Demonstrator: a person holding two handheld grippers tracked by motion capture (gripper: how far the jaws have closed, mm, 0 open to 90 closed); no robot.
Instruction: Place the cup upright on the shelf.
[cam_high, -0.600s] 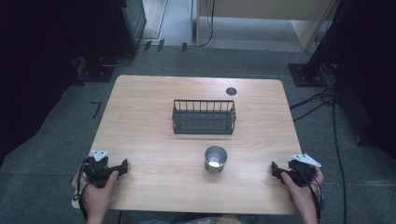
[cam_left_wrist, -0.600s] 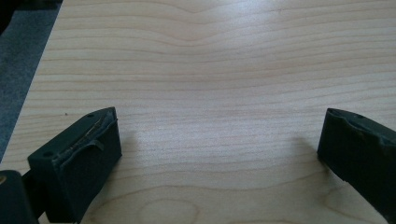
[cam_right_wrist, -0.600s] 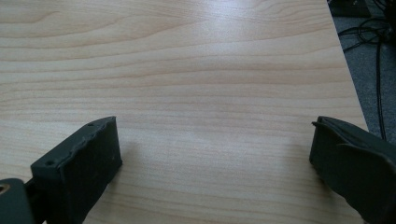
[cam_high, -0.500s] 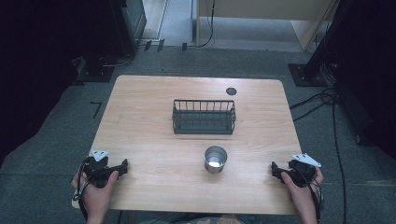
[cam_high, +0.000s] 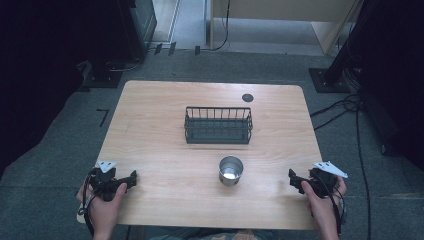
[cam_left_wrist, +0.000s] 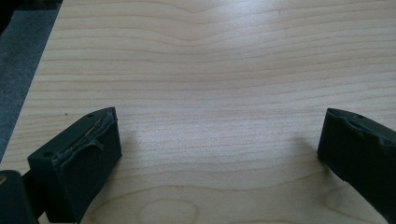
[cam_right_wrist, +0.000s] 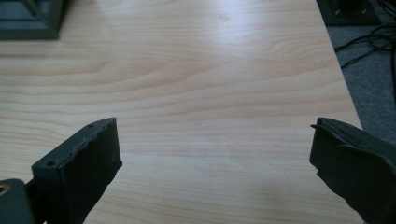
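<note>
From the high view, a wire basket (cam_high: 218, 125) stands near the middle of the wooden worktop (cam_high: 150, 135), a little toward the far edge. A metal cup (cam_high: 230, 170) sits upright, closer to the near edge and apart from the basket. A small dark disc (cam_high: 247, 98), perhaps a cable port, lies near the far edge. The left tongs (cam_high: 131, 177) rest by the near left corner, the right tongs (cam_high: 293, 178) by the near right corner, each held in a hand.

In the left gripper view, the left tongs (cam_left_wrist: 217, 140) stand wide apart over bare wood.

In the right gripper view, the right tongs (cam_right_wrist: 212, 149) are likewise spread, holding nothing; the basket's corner (cam_right_wrist: 29, 18) shows at upper left.
</note>
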